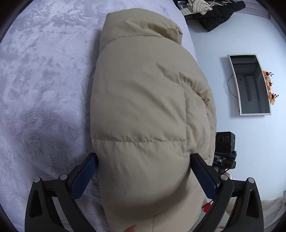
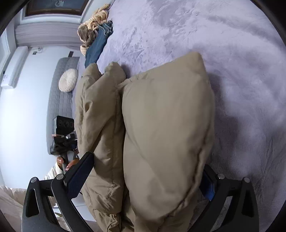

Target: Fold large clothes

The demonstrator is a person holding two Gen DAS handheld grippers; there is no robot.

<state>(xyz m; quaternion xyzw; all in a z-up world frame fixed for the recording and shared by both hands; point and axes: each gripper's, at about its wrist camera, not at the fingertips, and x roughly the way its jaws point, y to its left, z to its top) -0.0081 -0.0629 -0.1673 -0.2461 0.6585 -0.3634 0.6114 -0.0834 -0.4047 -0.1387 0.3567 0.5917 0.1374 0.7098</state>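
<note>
— While the left wrist view is up, what does the left gripper [image 1: 144, 160] have?
— Its two blue pads [image 1: 85, 171] stand wide, one at seven o'clock and one at five; the beige puffer jacket [image 1: 143, 100] bulges between them and fills the gap, and both pads lie against its sides; so it is grasping the jacket's near end.
— Where does the jacket lie?
— From six o'clock up through the centre to twelve, on the pale lilac plush bedspread [image 1: 42, 75]; a quilted seam crosses it below the centre; at three o'clock a framed mirror [image 1: 250, 83] hangs on the wall; at one o'clock sits a black garment [image 1: 219, 16].
— And the right wrist view?
— The right gripper [image 2: 148, 176] is spread as wide as it goes; its left pad [image 2: 80, 176] at seven o'clock stands just beside the jacket [image 2: 166, 128], and whether it touches I cannot tell; the right pad at five o'clock is mostly hidden behind the padded fold.
— So released?
— Released, with the folded bulk lying between the jaws; the jacket runs from six o'clock to the centre in two thick lobes on the bedspread [image 2: 232, 53]; jeans [image 2: 98, 46] lie at eleven o'clock; a round cushion [image 2: 68, 80] sits at nine.
</note>
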